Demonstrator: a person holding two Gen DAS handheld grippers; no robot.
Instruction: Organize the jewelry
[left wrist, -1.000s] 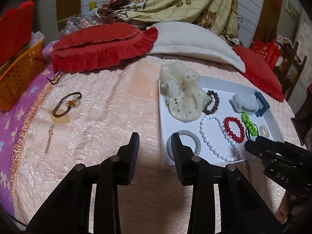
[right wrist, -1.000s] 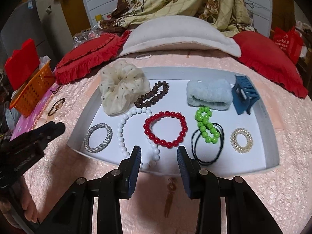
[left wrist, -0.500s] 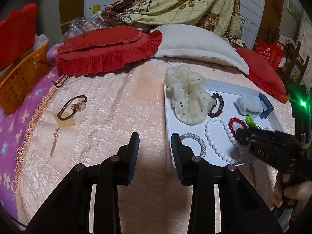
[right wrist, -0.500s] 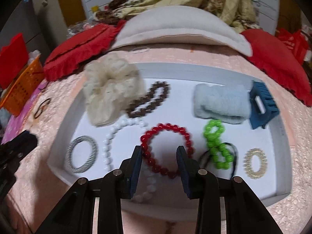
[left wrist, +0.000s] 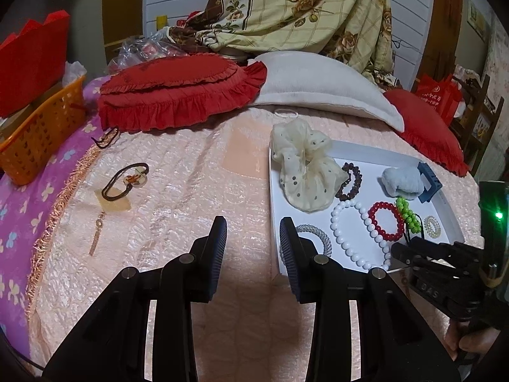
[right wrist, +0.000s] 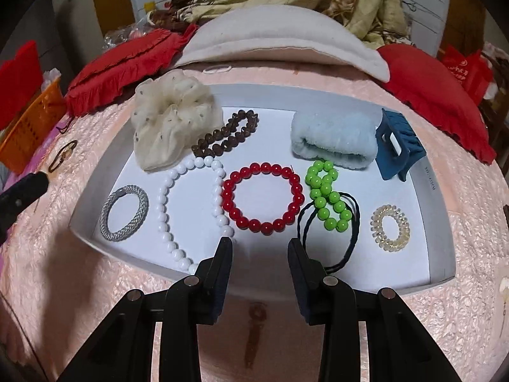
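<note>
Our right gripper [right wrist: 259, 250] came closer over the white tray [right wrist: 440, 191], near the red bracelet [right wrist: 262, 198], both our grippers apart, holding nothing, left gripper [left wrist: 253, 238] over the pink bedspread [left wrist: 191, 191].

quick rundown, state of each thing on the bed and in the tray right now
left gripper: open, empty, over the bedspread
right gripper: open, empty, over the tray's near edge
white tray: flat on the bed, holding jewelry
red bead bracelet: flat in the tray, untouched
white bead necklace: flat, open loop
green bead bracelet: twisted into a figure eight
blue claw clip: shut
brown hair tie: outside the tray, on the bedspread
</note>
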